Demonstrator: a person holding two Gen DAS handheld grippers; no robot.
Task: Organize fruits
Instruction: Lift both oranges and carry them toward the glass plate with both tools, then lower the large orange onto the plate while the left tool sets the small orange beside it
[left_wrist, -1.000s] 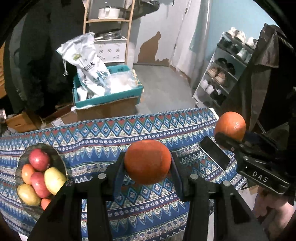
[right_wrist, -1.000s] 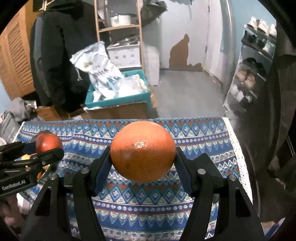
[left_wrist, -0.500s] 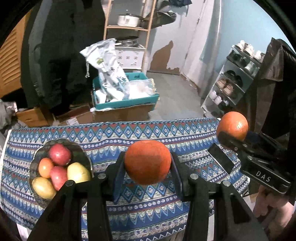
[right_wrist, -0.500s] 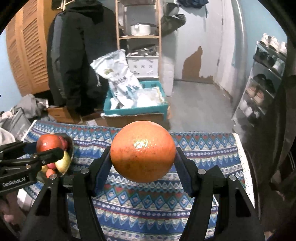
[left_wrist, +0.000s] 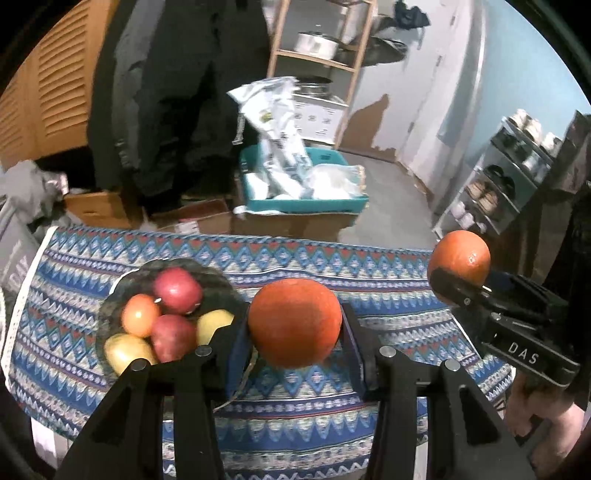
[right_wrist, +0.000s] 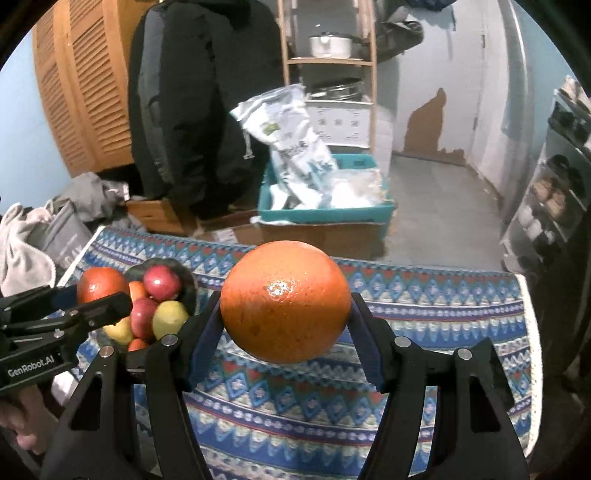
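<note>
My left gripper (left_wrist: 294, 328) is shut on an orange (left_wrist: 294, 322), held in the air above the patterned tablecloth (left_wrist: 332, 269). Just to its left stands a dark glass bowl (left_wrist: 122, 284) with red apples (left_wrist: 177, 290), a small orange fruit and yellow fruits. My right gripper (right_wrist: 285, 314) is shut on a larger orange (right_wrist: 285, 300), also above the cloth. In the left wrist view the right gripper appears at the right with its orange (left_wrist: 460, 256). The right wrist view shows the left gripper and its orange (right_wrist: 101, 285) at the left, over the bowl (right_wrist: 190, 282).
Beyond the table's far edge stand a teal crate (left_wrist: 306, 203) with plastic bags on cardboard boxes, a wooden shelf (left_wrist: 314, 55) with pots, a hanging dark coat (right_wrist: 192, 92) and a shoe rack (left_wrist: 509, 177) at the right. A hand (right_wrist: 26, 424) grips the left tool.
Both grippers have travelled leftward over the table with their oranges. The fruit bowl has come from the left edge toward the middle of the left wrist view, close beside the left gripper.
</note>
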